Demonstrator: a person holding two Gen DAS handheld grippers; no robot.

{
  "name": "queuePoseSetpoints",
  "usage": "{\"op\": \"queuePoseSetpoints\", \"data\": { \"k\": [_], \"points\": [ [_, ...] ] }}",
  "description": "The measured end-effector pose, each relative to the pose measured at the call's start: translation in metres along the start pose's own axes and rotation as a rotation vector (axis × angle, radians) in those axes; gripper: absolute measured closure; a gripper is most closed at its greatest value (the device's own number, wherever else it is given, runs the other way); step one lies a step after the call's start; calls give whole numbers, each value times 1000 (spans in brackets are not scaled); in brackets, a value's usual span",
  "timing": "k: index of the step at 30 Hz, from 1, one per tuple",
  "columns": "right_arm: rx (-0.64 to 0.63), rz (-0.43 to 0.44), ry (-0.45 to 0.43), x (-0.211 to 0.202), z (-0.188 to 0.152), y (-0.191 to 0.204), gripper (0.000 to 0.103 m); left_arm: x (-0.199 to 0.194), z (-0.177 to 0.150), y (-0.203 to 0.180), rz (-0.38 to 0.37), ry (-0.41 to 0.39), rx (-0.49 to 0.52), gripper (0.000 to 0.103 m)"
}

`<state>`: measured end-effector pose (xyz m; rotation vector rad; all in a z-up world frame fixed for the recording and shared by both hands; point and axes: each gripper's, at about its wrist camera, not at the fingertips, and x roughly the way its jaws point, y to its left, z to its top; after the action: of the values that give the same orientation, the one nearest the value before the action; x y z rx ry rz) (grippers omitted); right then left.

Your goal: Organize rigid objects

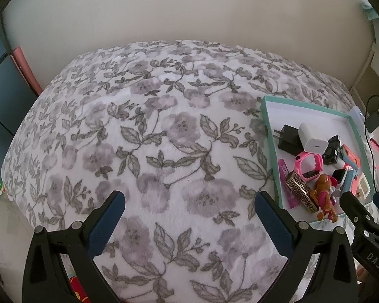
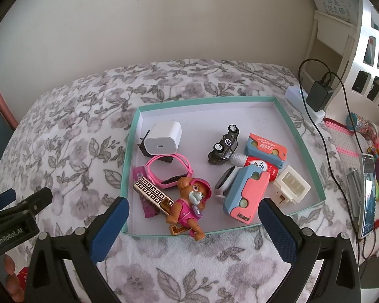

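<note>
Above the floral bedspread (image 1: 164,131), both the left hand-held gripper (image 1: 189,202) and right hand-held gripper (image 2: 194,209) gape, holding nothing

Soft, even daylight fills the room, a little dim and washed out, and the floral blanket (image 1: 164,139) shows no hard shadows or glare. The fisheye lenses bend the far wall (image 2: 164,20) and the bed's edges into curves, with black vignetting in every corner. Objects in the teal tray (image 2: 300,136) look fairly sharp, while detail smears towards the rims.
</note>
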<state>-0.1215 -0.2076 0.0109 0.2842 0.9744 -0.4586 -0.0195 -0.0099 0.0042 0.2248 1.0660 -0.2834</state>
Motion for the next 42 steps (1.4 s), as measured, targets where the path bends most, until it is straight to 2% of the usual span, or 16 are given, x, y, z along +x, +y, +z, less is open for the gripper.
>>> {"op": "queuePoseSetpoints", "data": {
  "k": [42],
  "points": [
    [-8,1,11,4,-2,2,0,8,0,7,16,45,-32,1]
  ]
}}
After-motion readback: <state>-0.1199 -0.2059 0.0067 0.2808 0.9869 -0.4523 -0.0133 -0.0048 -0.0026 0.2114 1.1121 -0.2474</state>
